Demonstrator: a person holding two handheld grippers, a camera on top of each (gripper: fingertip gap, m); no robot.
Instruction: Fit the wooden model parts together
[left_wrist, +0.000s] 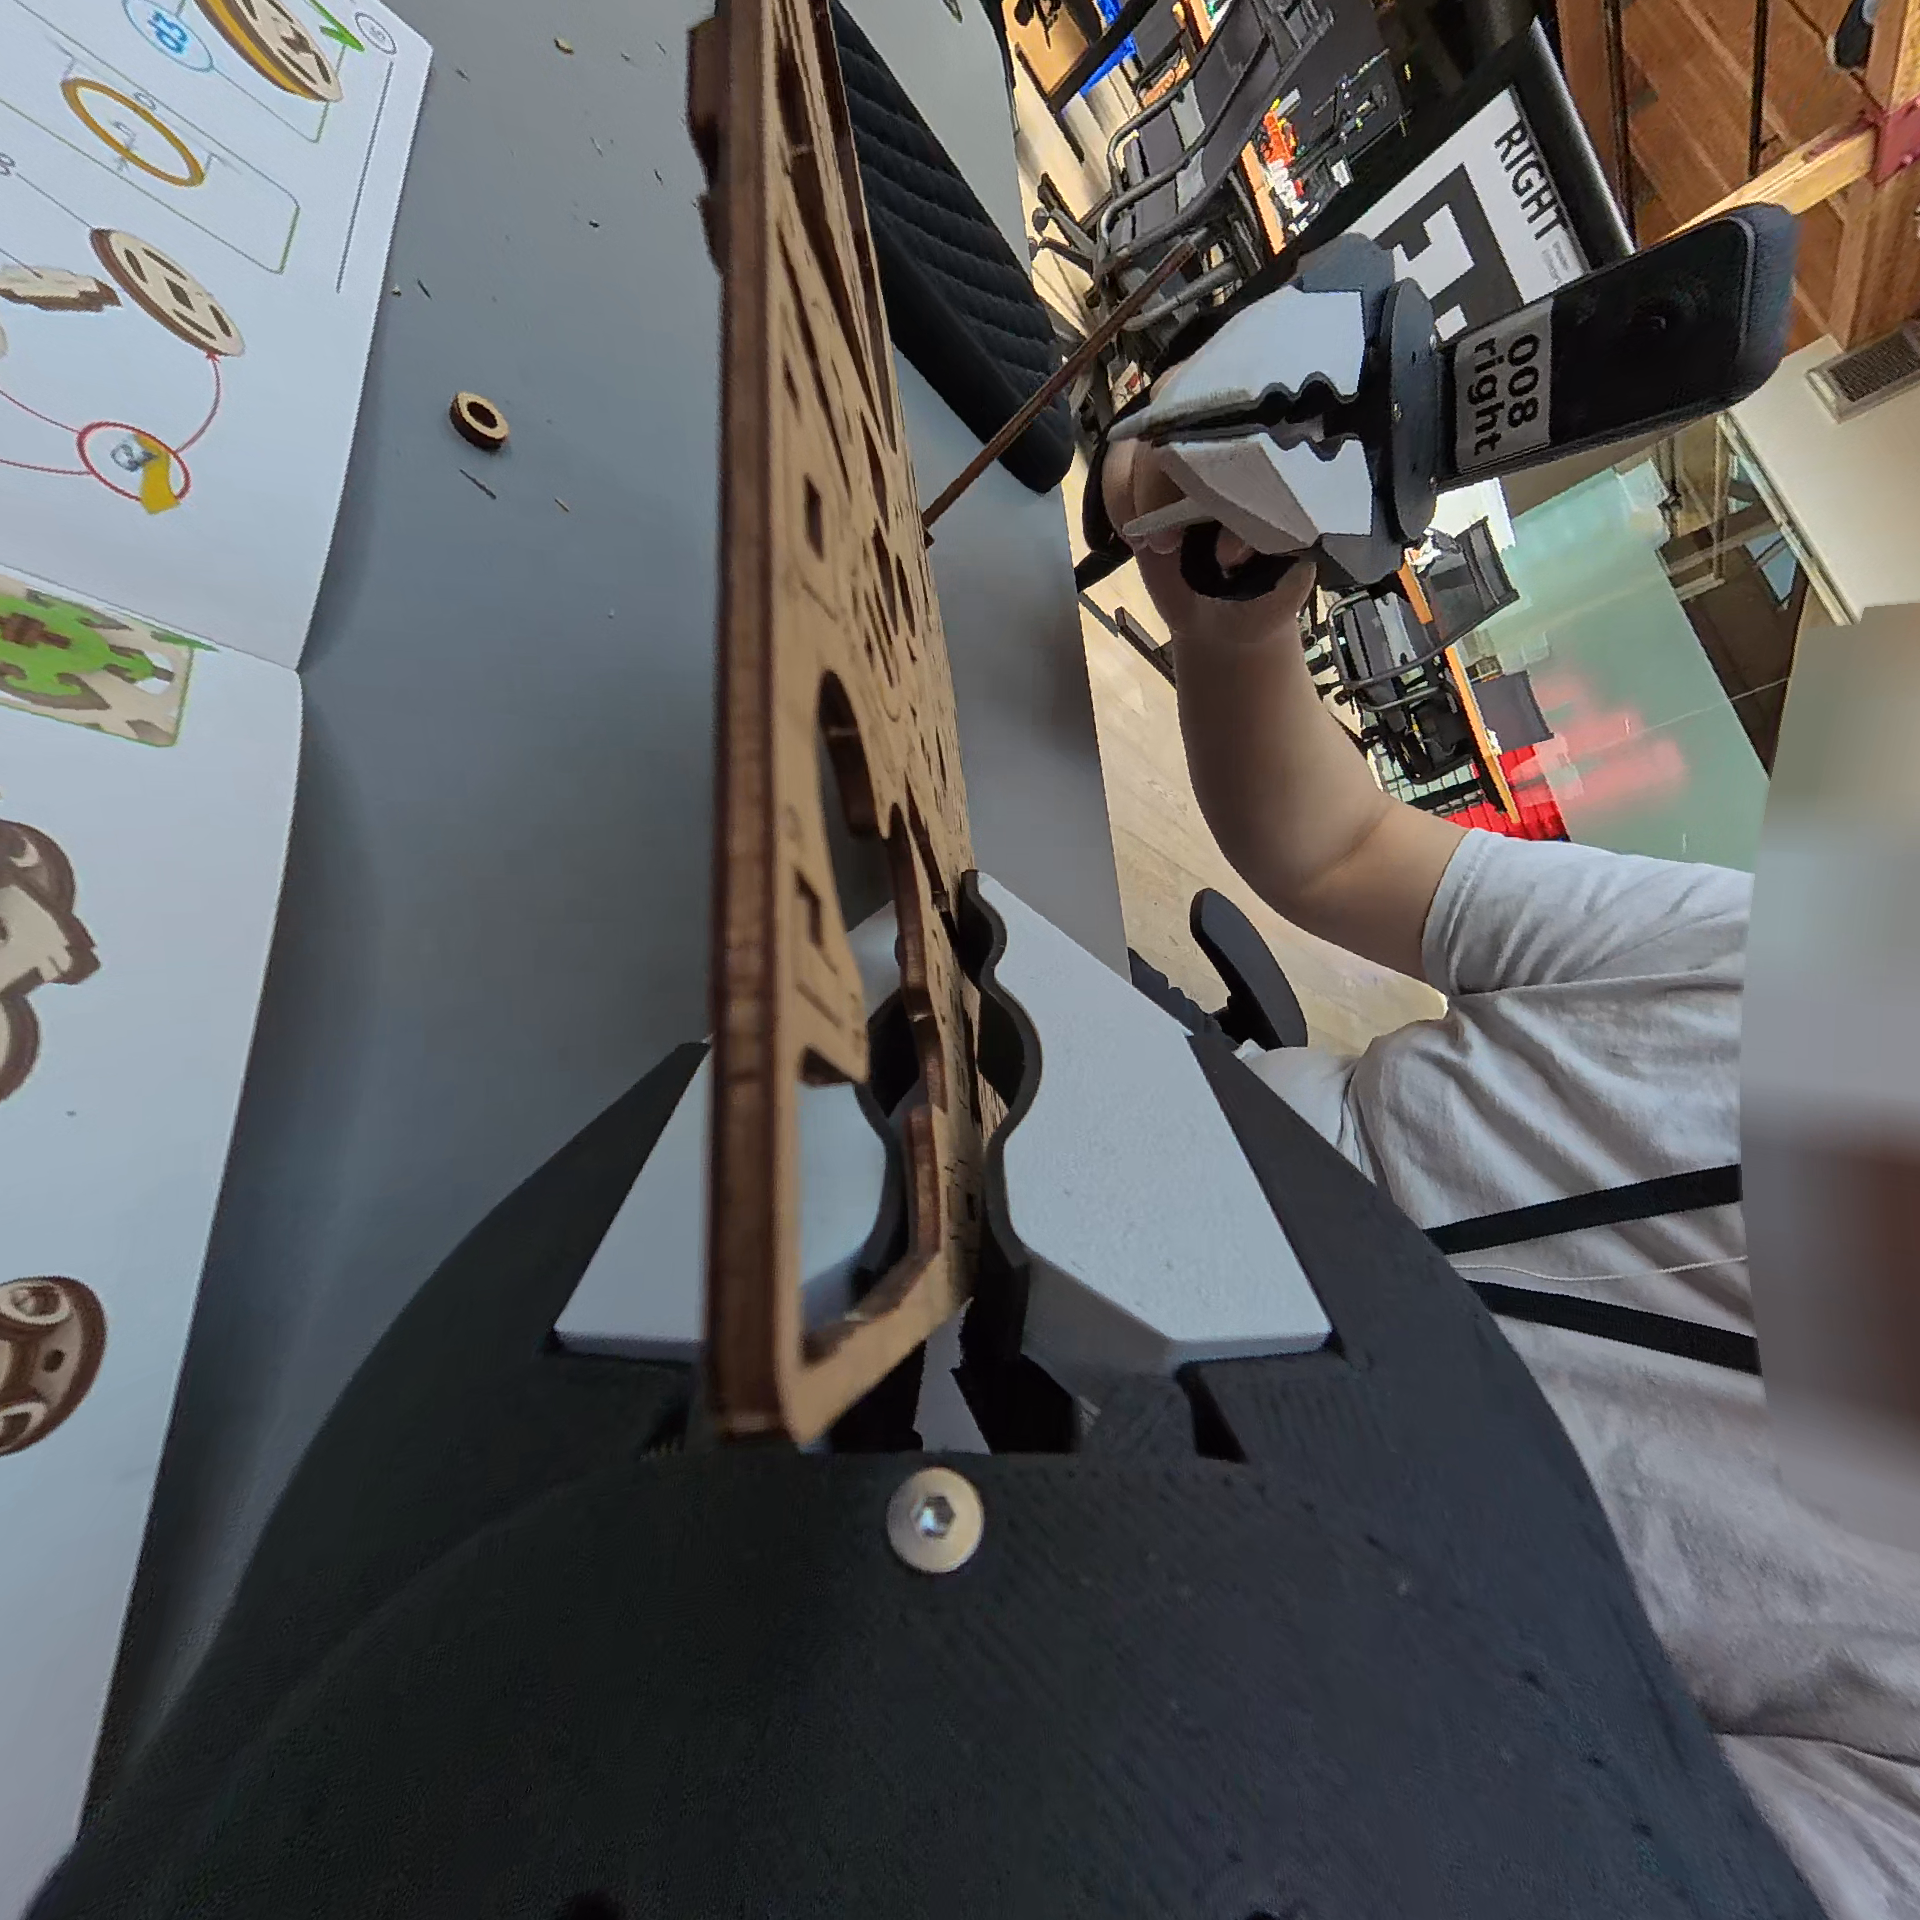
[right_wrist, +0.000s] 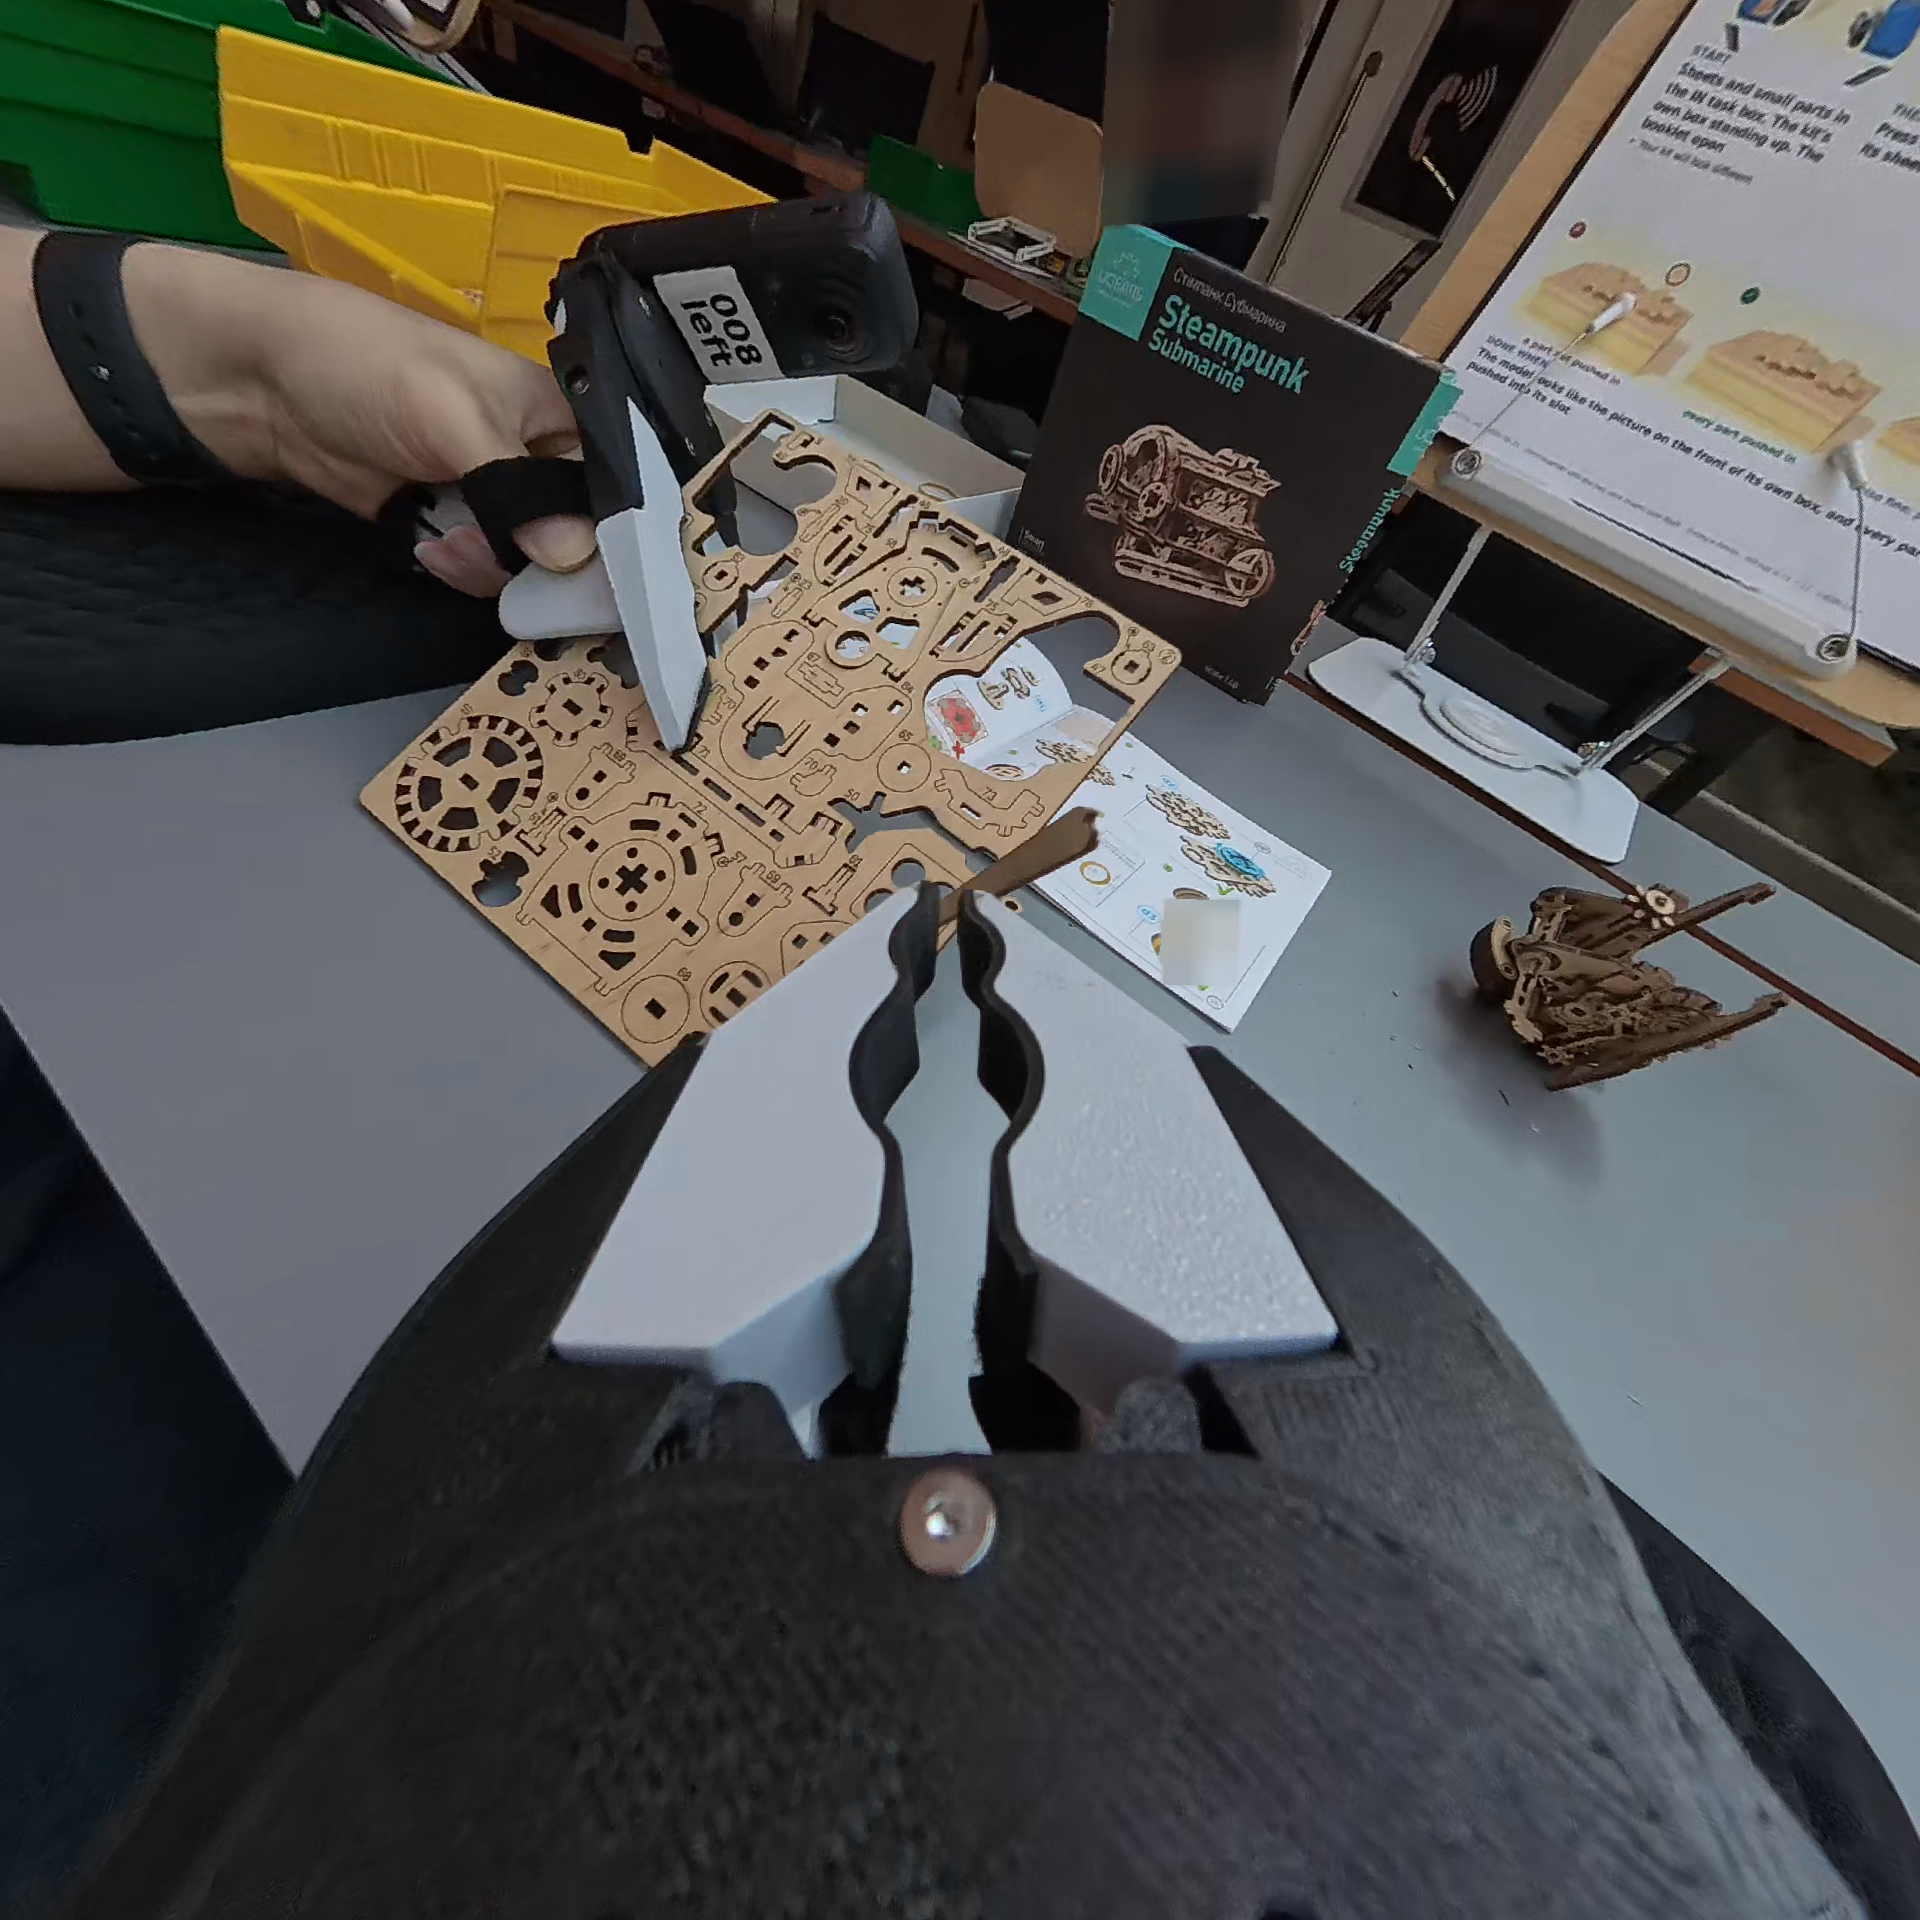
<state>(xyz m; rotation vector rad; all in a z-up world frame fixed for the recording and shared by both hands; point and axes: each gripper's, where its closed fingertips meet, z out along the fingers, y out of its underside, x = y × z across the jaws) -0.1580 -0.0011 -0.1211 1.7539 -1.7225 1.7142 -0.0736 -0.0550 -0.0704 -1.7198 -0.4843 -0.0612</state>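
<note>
The laser-cut wooden parts sheet (right_wrist: 769, 790) is held up off the grey counter (right_wrist: 260, 935), tilted, with the left gripper (right_wrist: 665, 665) clamped on it; the left wrist view shows the sheet (left_wrist: 831, 727) edge-on between that gripper's jaws, which press on both its faces. The right gripper (right_wrist: 943, 914) has its jaws closed on a thin wooden stick (right_wrist: 1039, 852), whose far end points at the sheet; from the left wrist view the stick (left_wrist: 1049, 405) reaches from the right gripper (left_wrist: 1127, 426) to the sheet's face, and its tip appears to touch it. Under and beyond the sheet an open instruction booklet (right_wrist: 1195, 894) lies flat on the counter. A small wooden ring (left_wrist: 479, 420) lies loose on the counter beside the booklet (left_wrist: 156, 364). A partly built wooden model (right_wrist: 1600, 977) rests on the counter off to the right, well apart from the sheet. Behind the sheet stands the dark kit box (right_wrist: 1216, 468), with a white open tray (right_wrist: 894, 436) just beside it and an instruction board on a stand (right_wrist: 1704, 343) to the right.
</note>
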